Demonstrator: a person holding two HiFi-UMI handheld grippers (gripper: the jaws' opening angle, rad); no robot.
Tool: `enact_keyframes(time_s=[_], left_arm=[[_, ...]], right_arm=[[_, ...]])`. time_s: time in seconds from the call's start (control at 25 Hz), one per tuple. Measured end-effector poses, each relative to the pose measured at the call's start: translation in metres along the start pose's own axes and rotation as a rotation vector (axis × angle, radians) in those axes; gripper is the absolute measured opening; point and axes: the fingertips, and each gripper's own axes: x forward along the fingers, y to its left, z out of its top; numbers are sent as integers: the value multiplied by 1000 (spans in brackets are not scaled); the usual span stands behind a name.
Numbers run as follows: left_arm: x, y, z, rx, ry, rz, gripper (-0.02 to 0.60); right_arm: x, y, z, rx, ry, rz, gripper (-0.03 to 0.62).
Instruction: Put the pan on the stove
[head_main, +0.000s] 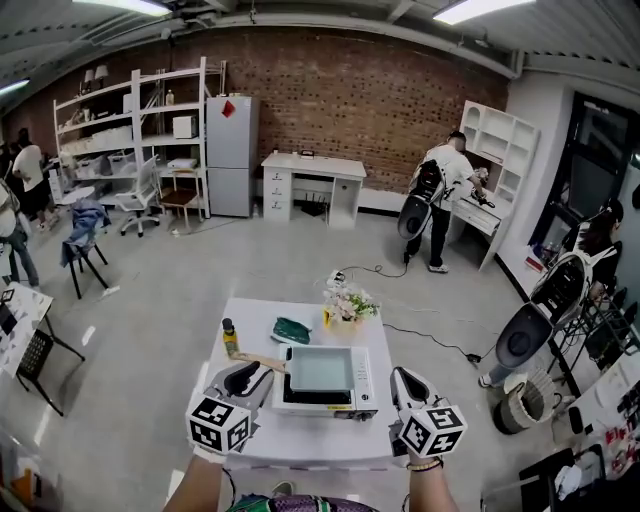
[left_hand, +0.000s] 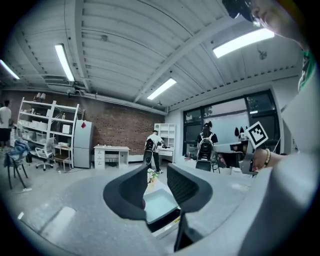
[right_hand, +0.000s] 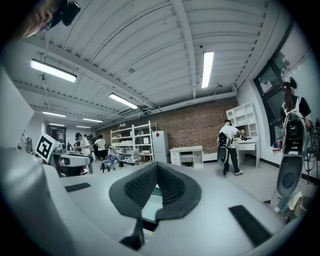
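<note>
No legible writing anywhere. Only a yellow sticker (head_main: 340, 407) on the stove's black front, print too small to read; a red tag (head_main: 228, 108) on the grey fridge (head_main: 232, 155) at the far wall, equally unreadable; black-and-white square markers on both gripper cubes.

Near the middle of the white table (head_main: 300, 440): the stove (head_main: 362, 385), white-cased, control strip along its right side. On top of it, what looks like a square pale-green pan (head_main: 318, 368), with a wooden handle (head_main: 262, 362) sticking out to the left.

Left gripper (head_main: 250, 378) just left of the stove, handle end just beside its jaws; contact impossible to judge. Jaws apart, released, nothing between the pads. Through the gap in the left gripper view: the pan and the stove's corner, lower and farther off.

Right gripper (head_main: 408, 385) just right of the stove, clear of the pan. Jaws clenched tip to tip, on nothing. Below them in the right gripper view, a sliver of the stove.

Farther back on the table: a small bottle (head_main: 230, 338) with a yellow label to the left, a dark green cloth (head_main: 291, 330) beyond the stove, and a bunch of flowers (head_main: 350, 303) at the far edge.
</note>
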Motion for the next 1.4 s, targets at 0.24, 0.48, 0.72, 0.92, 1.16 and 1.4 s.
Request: enact_keyframes(time_s=[0.24, 0.48, 0.72, 0.92, 1.16, 1.4], left_arm=[[0, -1, 10, 28, -20, 24, 101], [-4, 2, 10, 28, -31, 56, 37], [-6, 4, 15, 53, -46, 96, 25], [-12, 7, 16, 23, -72, 92, 18], [-17, 9, 17, 7, -99, 101, 18], [-16, 4, 10, -6, -93, 78, 17]], right_arm=[[-2, 2, 6, 1, -13, -3, 2], [-3, 5, 8, -4, -22, -5, 2], [-2, 3, 12, -6, -36, -9, 2], [-2, 7, 11, -3, -37, -11, 2], [-4, 8, 8, -8, -22, -21, 1], [-4, 10, 2, -21, -12, -24, 0]])
